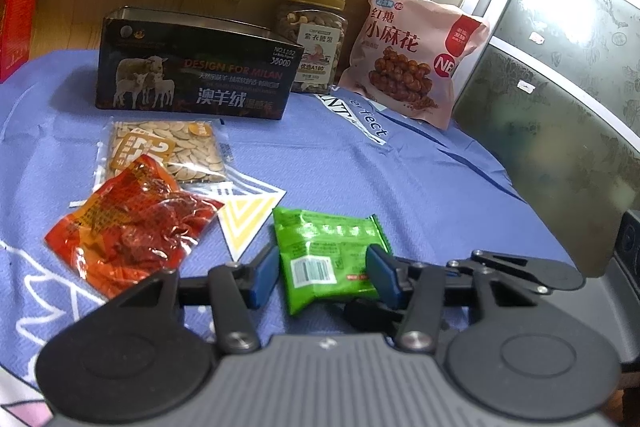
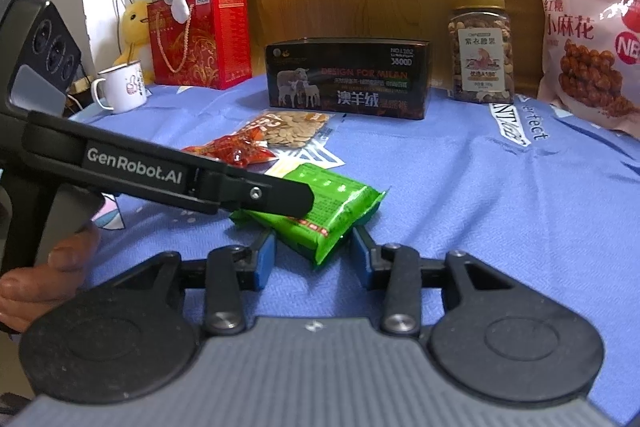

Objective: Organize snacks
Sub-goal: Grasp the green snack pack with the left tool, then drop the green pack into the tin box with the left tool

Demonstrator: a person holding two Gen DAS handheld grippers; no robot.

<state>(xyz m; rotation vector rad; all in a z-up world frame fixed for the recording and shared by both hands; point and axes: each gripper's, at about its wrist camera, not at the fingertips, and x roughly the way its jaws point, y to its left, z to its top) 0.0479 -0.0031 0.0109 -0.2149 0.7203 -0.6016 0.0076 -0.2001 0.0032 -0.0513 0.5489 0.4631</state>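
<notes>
My left tool is squeezing the green snack packet on the blue bench. My right tool is sitting loose around its corner. The black tin box is standing open behind.

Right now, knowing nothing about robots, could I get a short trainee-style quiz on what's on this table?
1. Which item sits between the fingers of the left gripper?
A. green packet
B. white mug
C. plush toy
2. True or false: the nut jar stands between the dark sheep box and the pink bag.
3. Fill in the blank: the seed packet is partly covered by the ____ packet.

Key:
1. A
2. True
3. Red; the red packet overlaps the seed packet's near edge.
</notes>
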